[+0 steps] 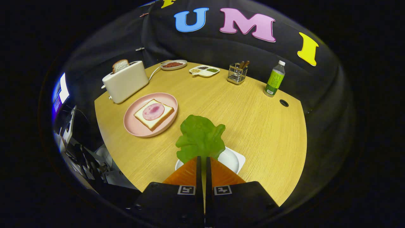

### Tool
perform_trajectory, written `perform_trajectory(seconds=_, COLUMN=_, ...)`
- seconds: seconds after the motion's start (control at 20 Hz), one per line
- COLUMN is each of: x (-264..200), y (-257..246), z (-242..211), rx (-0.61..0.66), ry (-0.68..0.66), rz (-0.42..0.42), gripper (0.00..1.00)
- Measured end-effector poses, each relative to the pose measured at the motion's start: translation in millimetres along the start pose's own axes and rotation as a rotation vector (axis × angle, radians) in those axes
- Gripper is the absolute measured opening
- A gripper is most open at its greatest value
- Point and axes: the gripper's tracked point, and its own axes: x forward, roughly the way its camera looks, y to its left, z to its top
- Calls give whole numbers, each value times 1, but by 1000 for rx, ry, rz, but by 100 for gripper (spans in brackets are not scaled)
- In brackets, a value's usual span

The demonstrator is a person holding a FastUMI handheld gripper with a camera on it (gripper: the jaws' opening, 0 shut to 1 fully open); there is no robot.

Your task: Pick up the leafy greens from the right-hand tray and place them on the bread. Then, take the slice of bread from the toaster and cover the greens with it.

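Gripper [202, 158] closed on greens [200, 138], leaf pinched between both fingers, sticking out ahead of them above white tray [235, 160]; bread [154, 114] with ham slice on pink plate [133, 126], beyond and left; second slice [120, 66] upright in toaster [126, 83].

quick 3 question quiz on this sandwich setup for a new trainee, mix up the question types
1. True or false: the gripper is shut on the lettuce leaf.
2. What lies on the bread slice on the pink plate? A) ham slice B) cheese C) nothing
3. Fill in: the second bread slice stands in the ____.

Key: 1 true, the leaf is held above the white tray. 2 A, a ham slice tops the bread on the plate. 3 toaster.
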Motion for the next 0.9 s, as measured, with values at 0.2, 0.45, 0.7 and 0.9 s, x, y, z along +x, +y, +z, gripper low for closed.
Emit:
perform_trajectory(seconds=0.2, x=-12, y=31, z=33, rx=6, ry=-54, rz=11, gripper=7)
perform_trajectory(seconds=0.45, x=-15, y=76, z=73, rx=9, ry=-108, rz=40, gripper=7)
perform_trajectory(seconds=0.7, x=-4, y=122, z=105, rx=-14, ry=-138, rz=78, gripper=7)
perform_trajectory(seconds=0.9, x=15, y=151, z=118, rx=-49, ry=-125, rz=96, gripper=7)
